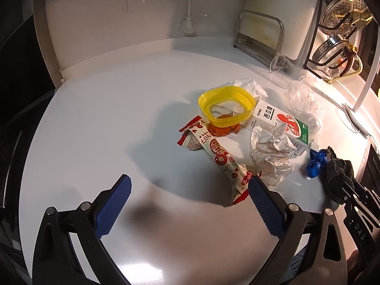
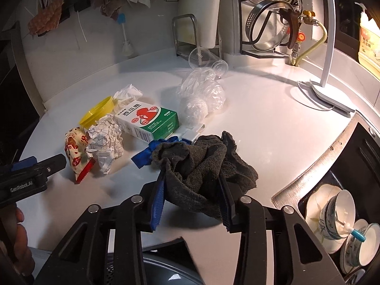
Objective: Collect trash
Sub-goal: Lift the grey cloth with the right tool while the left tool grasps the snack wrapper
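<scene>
Trash lies on the white counter (image 1: 95, 123): a red-and-white snack wrapper (image 1: 213, 152), crumpled paper (image 1: 273, 152), a green-and-white carton (image 1: 280, 123), a yellow plastic tub (image 1: 225, 105) over orange peel (image 1: 220, 130), tissue (image 1: 254, 86), a clear plastic bag (image 1: 305, 104) and a blue scrap (image 1: 314, 162). My left gripper (image 1: 190, 187) is open and empty, its right pad beside the wrapper's near end. My right gripper (image 2: 192, 185) is shut on a dark grey cloth (image 2: 201, 163), just above the counter beside the blue scrap (image 2: 144, 155). The carton (image 2: 147, 121), paper (image 2: 104, 140) and wrapper (image 2: 76, 152) lie to its left.
A clear cup (image 2: 206, 59) lies on its side at the back by a metal rack (image 2: 185, 35). A pot-lid rack (image 2: 273, 23) and white lamp base (image 2: 325, 95) stand at the right. A sink with bowls (image 2: 337, 213) is at the near right. A bin rim (image 2: 161, 270) shows below.
</scene>
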Action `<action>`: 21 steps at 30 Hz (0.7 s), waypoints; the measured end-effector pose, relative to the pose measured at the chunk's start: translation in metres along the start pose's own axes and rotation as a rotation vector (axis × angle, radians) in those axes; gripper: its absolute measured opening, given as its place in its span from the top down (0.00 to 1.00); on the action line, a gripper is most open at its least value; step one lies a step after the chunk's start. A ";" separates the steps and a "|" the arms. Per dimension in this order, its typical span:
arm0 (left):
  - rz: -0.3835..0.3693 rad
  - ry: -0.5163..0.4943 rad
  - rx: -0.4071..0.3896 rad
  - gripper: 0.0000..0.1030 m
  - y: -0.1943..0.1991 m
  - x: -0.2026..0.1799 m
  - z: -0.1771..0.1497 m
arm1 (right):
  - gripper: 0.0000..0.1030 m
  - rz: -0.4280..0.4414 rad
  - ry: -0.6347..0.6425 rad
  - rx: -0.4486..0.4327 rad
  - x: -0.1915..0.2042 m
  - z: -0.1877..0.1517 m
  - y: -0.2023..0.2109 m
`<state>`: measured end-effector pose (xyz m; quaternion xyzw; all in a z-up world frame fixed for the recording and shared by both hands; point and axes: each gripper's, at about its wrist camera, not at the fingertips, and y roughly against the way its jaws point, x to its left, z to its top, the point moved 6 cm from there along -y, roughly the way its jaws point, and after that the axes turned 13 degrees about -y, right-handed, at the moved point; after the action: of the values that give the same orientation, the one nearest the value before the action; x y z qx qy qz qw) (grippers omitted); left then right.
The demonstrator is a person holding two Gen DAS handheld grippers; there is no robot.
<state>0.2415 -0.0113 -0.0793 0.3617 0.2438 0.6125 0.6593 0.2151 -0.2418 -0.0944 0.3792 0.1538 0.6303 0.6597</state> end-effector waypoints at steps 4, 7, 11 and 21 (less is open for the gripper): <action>0.008 0.018 -0.001 0.06 -0.006 -0.002 0.006 | 0.64 0.016 -0.018 -0.010 -0.007 -0.001 0.008; 0.016 0.027 0.005 0.06 -0.013 -0.003 0.012 | 0.64 0.028 -0.030 -0.012 -0.011 -0.002 0.012; 0.020 0.046 0.023 0.06 -0.027 -0.003 0.018 | 0.64 0.043 -0.036 -0.011 -0.013 -0.003 0.013; 0.021 0.045 0.041 0.21 -0.047 -0.004 0.018 | 0.64 0.057 -0.036 -0.012 -0.012 -0.004 0.014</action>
<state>0.2844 -0.0178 -0.1044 0.3637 0.2671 0.6221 0.6398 0.2006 -0.2529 -0.0910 0.3906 0.1271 0.6428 0.6466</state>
